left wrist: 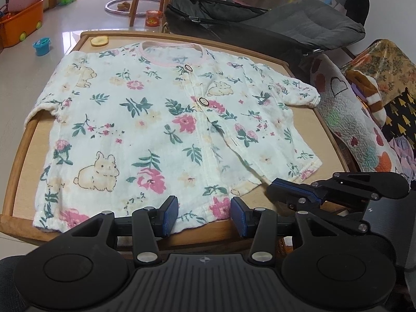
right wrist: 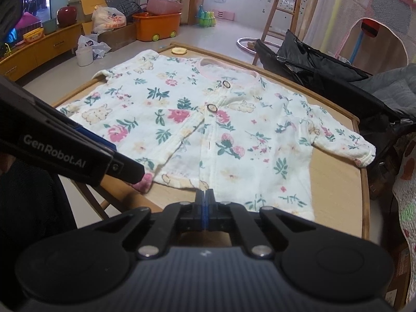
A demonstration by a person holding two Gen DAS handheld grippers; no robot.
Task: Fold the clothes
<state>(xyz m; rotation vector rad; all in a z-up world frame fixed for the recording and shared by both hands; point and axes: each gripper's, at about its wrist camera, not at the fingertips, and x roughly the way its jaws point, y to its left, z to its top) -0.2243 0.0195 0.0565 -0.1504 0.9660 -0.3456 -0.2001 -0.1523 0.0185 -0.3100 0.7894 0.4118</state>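
Observation:
A small cream shirt (left wrist: 145, 119) printed with flowers and rabbits lies flat and face up on a wooden table (left wrist: 306, 130), pink collar at the far side. Two buttons are fastened and the lower front gapes a little. My left gripper (left wrist: 205, 215) is open at the near hem, with the hem's edge lying between its blue pads (left wrist: 170, 215). My right gripper (right wrist: 204, 200) is shut, its tips right at the near hem of the shirt (right wrist: 234, 130). No cloth shows between its pads. It also shows in the left wrist view as the right gripper (left wrist: 275, 186) beside the hem.
A yellow round disc (left wrist: 99, 41) sits at the table's far left corner. A dark stroller with a grey cushion (left wrist: 299, 23) stands behind the table, and a quilted heart-print cloth (left wrist: 340, 109) lies against its right edge. An orange bin (right wrist: 156, 26) and a wooden stool (right wrist: 286, 10) stand on the floor.

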